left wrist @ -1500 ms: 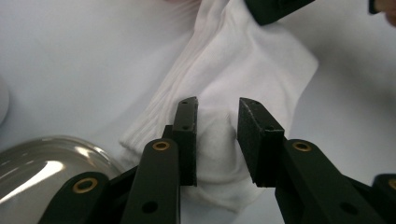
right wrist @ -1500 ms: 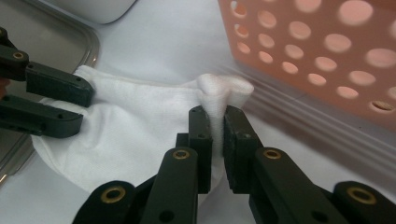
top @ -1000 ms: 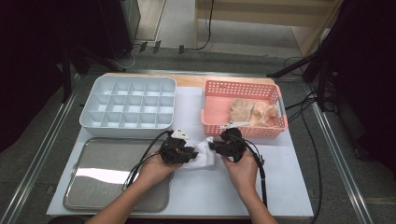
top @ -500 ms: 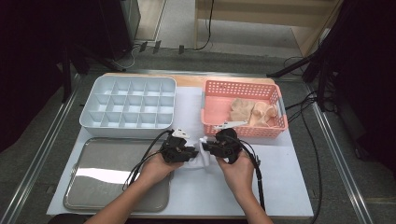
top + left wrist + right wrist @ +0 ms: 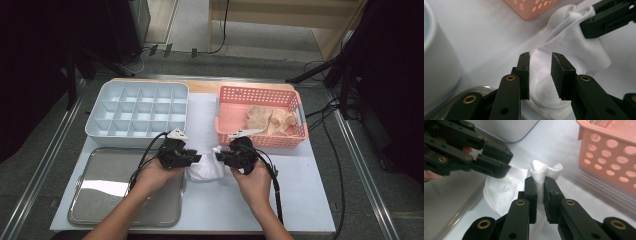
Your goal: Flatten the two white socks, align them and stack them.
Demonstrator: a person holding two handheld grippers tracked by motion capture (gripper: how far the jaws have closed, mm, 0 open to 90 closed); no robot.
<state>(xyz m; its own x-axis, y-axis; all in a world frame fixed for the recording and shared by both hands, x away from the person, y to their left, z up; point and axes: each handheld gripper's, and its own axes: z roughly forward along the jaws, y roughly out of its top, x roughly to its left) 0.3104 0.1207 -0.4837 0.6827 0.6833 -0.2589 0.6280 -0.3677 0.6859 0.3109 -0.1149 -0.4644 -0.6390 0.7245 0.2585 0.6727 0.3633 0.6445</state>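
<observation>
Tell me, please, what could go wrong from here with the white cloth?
The right claw pinches only a bunched edge of the cloth, so a pull might slip it free. The left claw has just been opening and stands open over a fold, so its side may sag onto the tray.
</observation>
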